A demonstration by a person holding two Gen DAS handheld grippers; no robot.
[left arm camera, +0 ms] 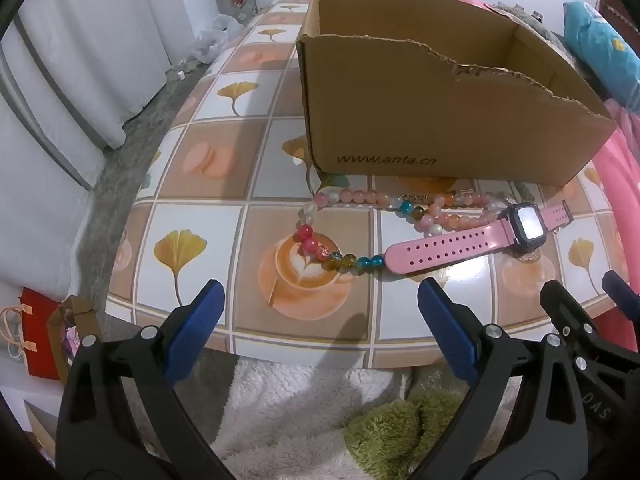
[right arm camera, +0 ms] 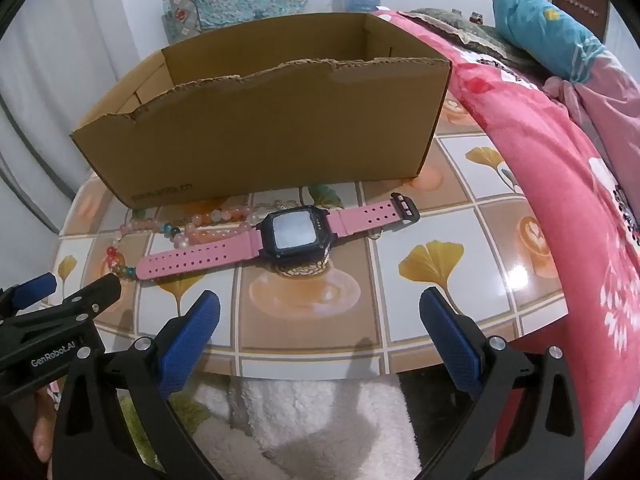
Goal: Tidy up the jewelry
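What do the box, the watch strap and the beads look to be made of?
Box: brown corrugated cardboard, matte; its torn top edge shows fluting.
Watch strap: pink, smooth, punched with holes, probably rubber or silicone.
Beads: glossy and partly translucent, glass or plastic; the pictures do not settle which.

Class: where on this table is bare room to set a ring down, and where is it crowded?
Bare: the near table edge before both open grippers, and right of the watch toward the blanket. Crowded: beads and watch against the box.
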